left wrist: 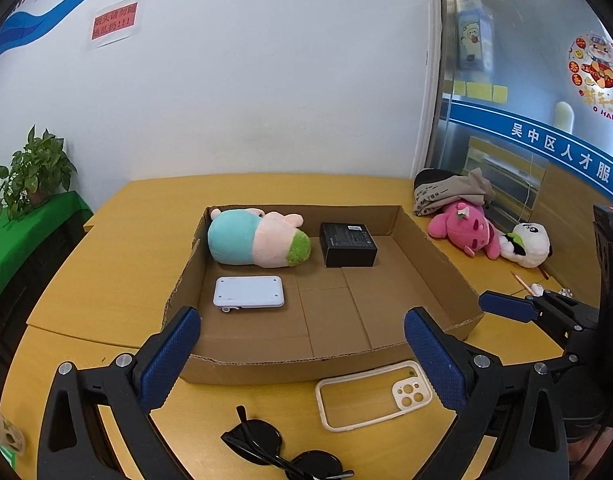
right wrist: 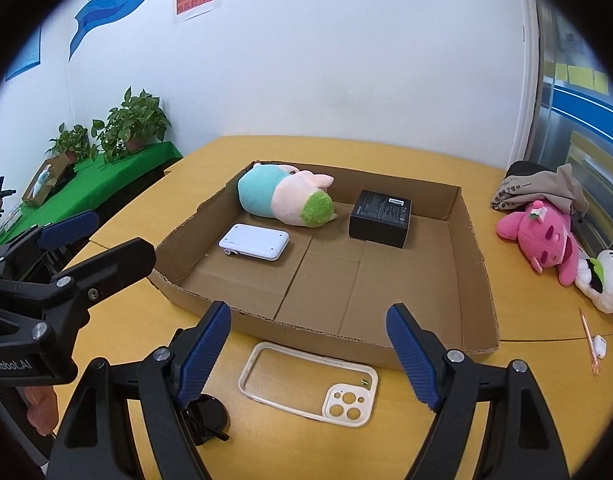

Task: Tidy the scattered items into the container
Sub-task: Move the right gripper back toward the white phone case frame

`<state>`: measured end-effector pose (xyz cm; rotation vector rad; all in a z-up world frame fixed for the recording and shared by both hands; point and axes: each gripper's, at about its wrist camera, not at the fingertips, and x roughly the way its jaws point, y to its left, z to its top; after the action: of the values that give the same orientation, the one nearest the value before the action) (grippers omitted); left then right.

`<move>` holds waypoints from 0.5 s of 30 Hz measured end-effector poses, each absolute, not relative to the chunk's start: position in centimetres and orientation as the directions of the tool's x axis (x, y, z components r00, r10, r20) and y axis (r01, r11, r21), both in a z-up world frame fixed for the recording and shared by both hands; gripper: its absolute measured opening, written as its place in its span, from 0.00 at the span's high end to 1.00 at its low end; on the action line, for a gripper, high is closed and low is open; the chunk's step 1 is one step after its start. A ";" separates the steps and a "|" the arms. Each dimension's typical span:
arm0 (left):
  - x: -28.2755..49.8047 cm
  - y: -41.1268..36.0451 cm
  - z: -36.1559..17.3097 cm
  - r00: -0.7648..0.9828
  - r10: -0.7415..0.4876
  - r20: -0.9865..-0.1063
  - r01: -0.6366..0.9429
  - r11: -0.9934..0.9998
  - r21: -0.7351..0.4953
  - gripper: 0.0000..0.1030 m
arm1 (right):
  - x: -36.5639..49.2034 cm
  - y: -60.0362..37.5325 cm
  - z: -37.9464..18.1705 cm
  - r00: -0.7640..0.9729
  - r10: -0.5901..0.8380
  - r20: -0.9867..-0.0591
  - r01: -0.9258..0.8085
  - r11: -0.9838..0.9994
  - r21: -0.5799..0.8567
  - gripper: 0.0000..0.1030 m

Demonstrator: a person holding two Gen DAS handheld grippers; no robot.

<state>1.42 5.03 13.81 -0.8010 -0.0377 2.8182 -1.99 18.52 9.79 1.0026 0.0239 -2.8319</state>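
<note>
A shallow cardboard tray [left wrist: 438, 256] [right wrist: 480, 276] sits on the yellow table. In it lie a teal and pink plush [left wrist: 256, 238] [right wrist: 284, 198], a black box [left wrist: 348, 244] [right wrist: 380, 218] and a white flat device [left wrist: 248, 292] [right wrist: 254, 242]. In front of the tray lie a cream phone case [left wrist: 372, 400] [right wrist: 308, 382] and black sunglasses [left wrist: 266, 446] [right wrist: 208, 414]. My left gripper [left wrist: 302, 360] is open and empty above them. My right gripper [right wrist: 308, 354] is open and empty over the phone case; it also shows in the left wrist view [left wrist: 506, 306].
A pink plush [left wrist: 464, 230] [right wrist: 544, 240], a panda plush [left wrist: 528, 244] [right wrist: 608, 276] and a grey cloth bag [left wrist: 450, 190] [right wrist: 542, 186] lie at the table's right by a glass wall. A pencil [right wrist: 588, 340] lies nearby. Potted plants [right wrist: 134, 122] stand left.
</note>
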 end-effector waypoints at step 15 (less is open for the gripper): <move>0.8 6.9 13.0 -0.805 0.205 -0.557 -0.193 -0.978 -0.082 0.00 | -1.5 20.5 9.4 -0.769 -0.134 -0.625 0.125 -0.990 0.057 0.22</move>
<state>0.81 6.91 13.01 -0.8678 -0.0312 2.7998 -1.54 20.46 9.44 1.0012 -0.0185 -2.8320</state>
